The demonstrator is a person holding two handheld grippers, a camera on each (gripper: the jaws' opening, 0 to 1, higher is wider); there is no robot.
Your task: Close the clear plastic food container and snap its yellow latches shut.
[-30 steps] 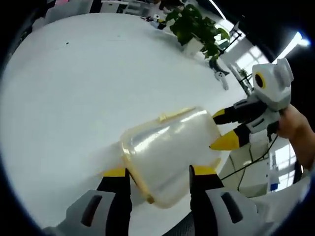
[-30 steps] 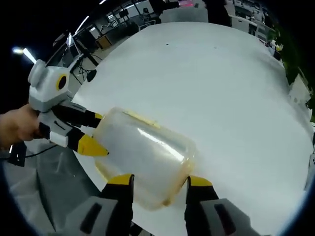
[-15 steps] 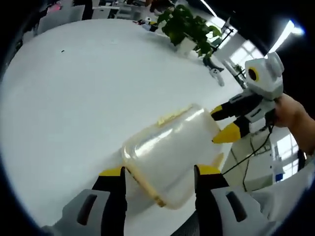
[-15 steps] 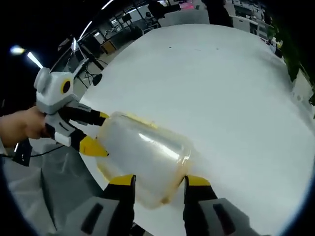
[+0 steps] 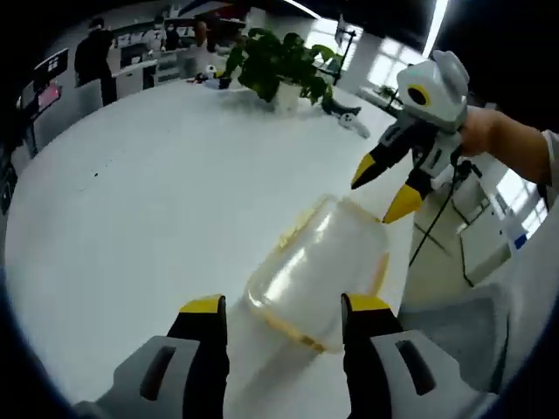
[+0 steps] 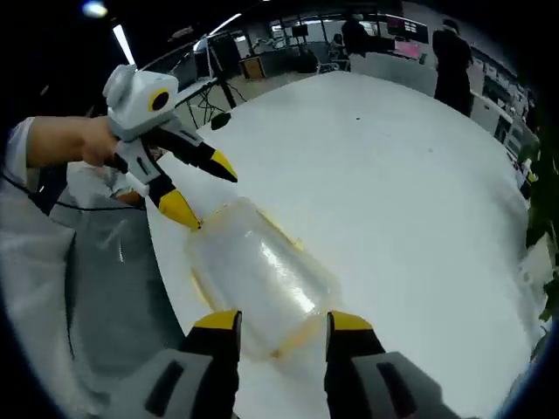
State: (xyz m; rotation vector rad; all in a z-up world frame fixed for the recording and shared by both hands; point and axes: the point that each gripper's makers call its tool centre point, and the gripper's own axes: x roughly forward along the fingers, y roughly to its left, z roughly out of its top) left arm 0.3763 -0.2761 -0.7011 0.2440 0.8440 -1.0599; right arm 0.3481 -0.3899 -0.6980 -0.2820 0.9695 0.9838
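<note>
Clear plastic food container (image 5: pixel 316 269) with yellow trim lying on its side on round white table (image 5: pixel 131 201), close to the table's edge; same container (image 6: pixel 258 275) seen from the opposite end in right gripper view. Lid on, yellow latch strip (image 5: pixel 297 229) visible along upper side; cannot tell whether latches are snapped.

Left gripper (image 5: pixel 284 307): yellow-tipped black jaws spread wide, one on each side of the container's near end, not visibly pressing it. Seen also in right gripper view (image 6: pixel 201 194) coming in from the left, held by a person's hand (image 6: pixel 87 140), jaws apart, lower yellow tip at or just beside the container's far end; contact not clear.

Right gripper (image 6: pixel 274 321): jaws wide apart, flanking the container's near end, no clear clamp. Seen also in left gripper view (image 5: pixel 380 196) from the right, jaws open, lower yellow tip right at the container's far corner, upper tip clear above it; person's hand (image 5: pixel 489 140) and white sleeve behind.

Nothing gripped by either one as far as visible.

Background: green potted plant in white pot (image 5: pixel 278 65) at far side of table, small white item (image 5: pixel 349 118) beside it. People standing (image 6: pixel 450 57) beyond the table, desks and screens behind. Grey floor (image 6: pixel 113 288) off the table's edge.
</note>
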